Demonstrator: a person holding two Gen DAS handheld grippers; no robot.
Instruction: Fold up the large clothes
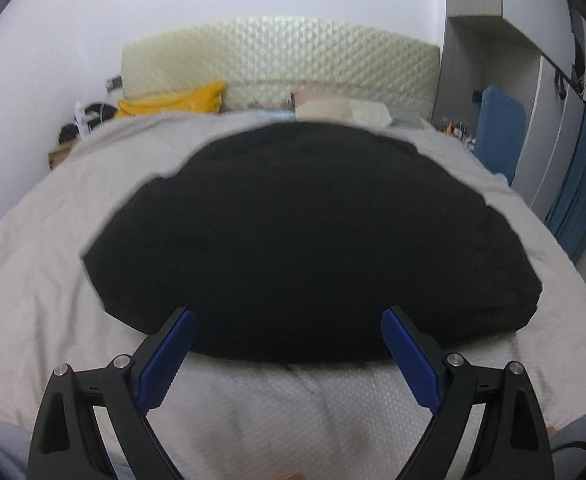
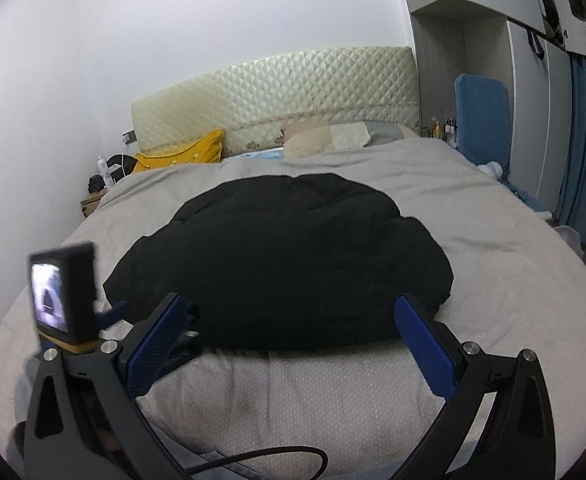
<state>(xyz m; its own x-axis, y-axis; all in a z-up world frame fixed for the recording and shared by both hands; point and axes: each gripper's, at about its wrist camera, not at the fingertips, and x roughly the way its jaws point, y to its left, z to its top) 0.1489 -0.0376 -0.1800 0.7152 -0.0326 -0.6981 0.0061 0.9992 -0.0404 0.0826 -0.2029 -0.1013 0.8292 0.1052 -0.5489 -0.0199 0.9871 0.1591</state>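
Black padded jacket [image 1: 309, 240] lies spread flat on the grey bedcover [image 1: 33, 280], probably smoothed out so we can find its edges to fold. We hold both tongs spread wide and empty: the left gripper [image 1: 289, 316] frames the near hem just ahead of its tips, and the right gripper [image 2: 291, 304] hangs likewise before that hem, with the other tool's camera screen [image 2: 63, 292] to its left.

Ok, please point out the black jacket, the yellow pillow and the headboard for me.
black jacket [image 2: 281, 256], right wrist view, on the middle of its quilted top.
yellow pillow [image 2: 189, 154], right wrist view, on its front face.
headboard [image 1: 293, 52], left wrist view, on its quilted padding.
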